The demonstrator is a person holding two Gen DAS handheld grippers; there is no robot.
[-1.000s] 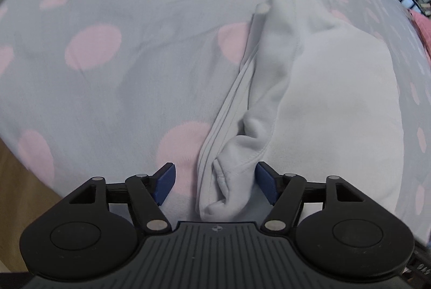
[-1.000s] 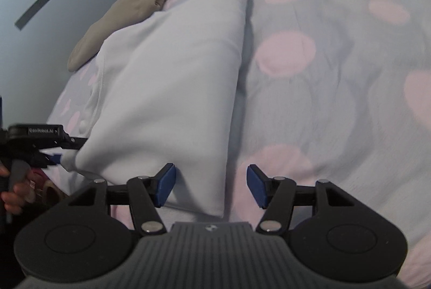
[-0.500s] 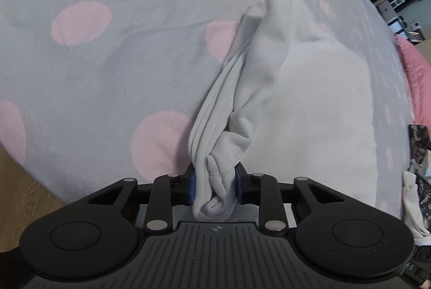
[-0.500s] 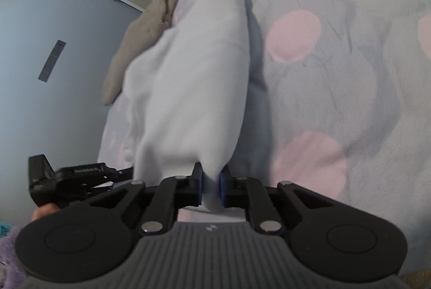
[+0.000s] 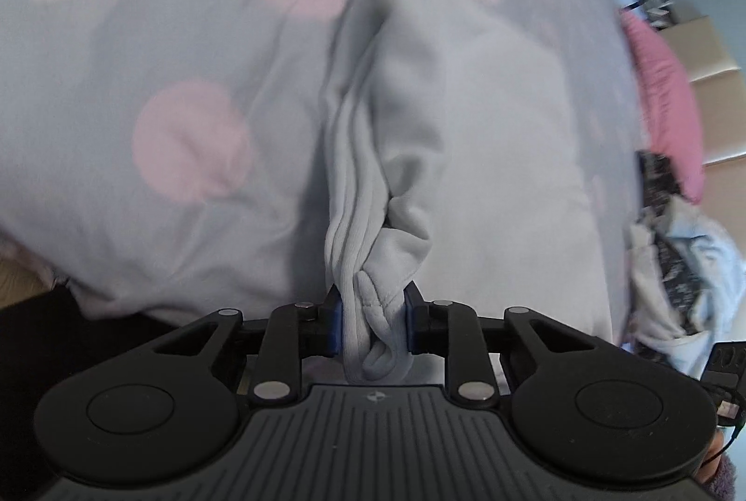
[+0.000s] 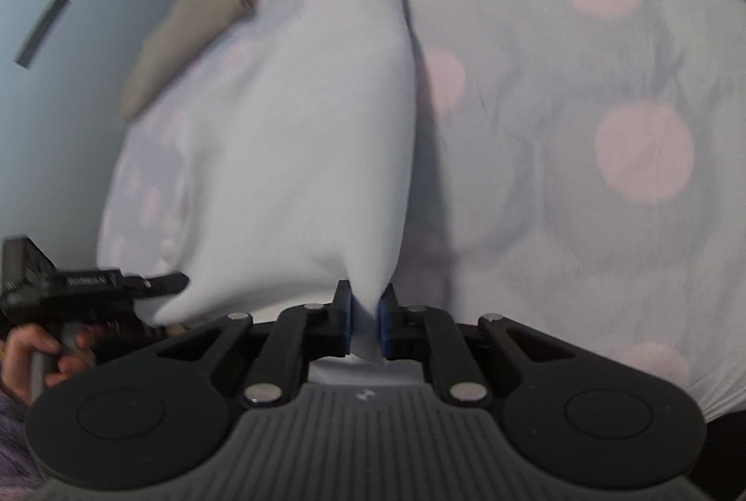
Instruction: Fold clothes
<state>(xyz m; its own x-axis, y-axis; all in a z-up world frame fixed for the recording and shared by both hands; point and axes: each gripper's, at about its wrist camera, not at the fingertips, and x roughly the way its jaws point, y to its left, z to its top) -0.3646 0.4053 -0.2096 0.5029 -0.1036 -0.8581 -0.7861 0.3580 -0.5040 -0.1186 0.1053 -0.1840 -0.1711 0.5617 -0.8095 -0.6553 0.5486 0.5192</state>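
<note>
A white garment (image 5: 503,156) lies partly folded on a grey bedspread with pink dots (image 5: 140,48). My left gripper (image 5: 373,326) is shut on a thick bunch of its ribbed hem and seam. In the right wrist view the same white garment (image 6: 303,156) rises off the bed, pulled taut toward my right gripper (image 6: 363,326), which is shut on a thin corner of it. The left gripper (image 6: 154,284) shows at the left edge of that view, held by a hand (image 6: 28,356), at the garment's other near corner.
A tan folded garment (image 6: 196,20) lies at the far end of the bed. A pink cloth (image 5: 666,100) and a heap of patterned clothes (image 5: 676,267) sit at the right in the left wrist view. A grey-blue wall (image 6: 60,58) stands beyond the bed's left side.
Both grippers went from open to shut on the white garment, the left on the bunched hem, the right on a corner. The right one has since lifted its corner off the bed.
</note>
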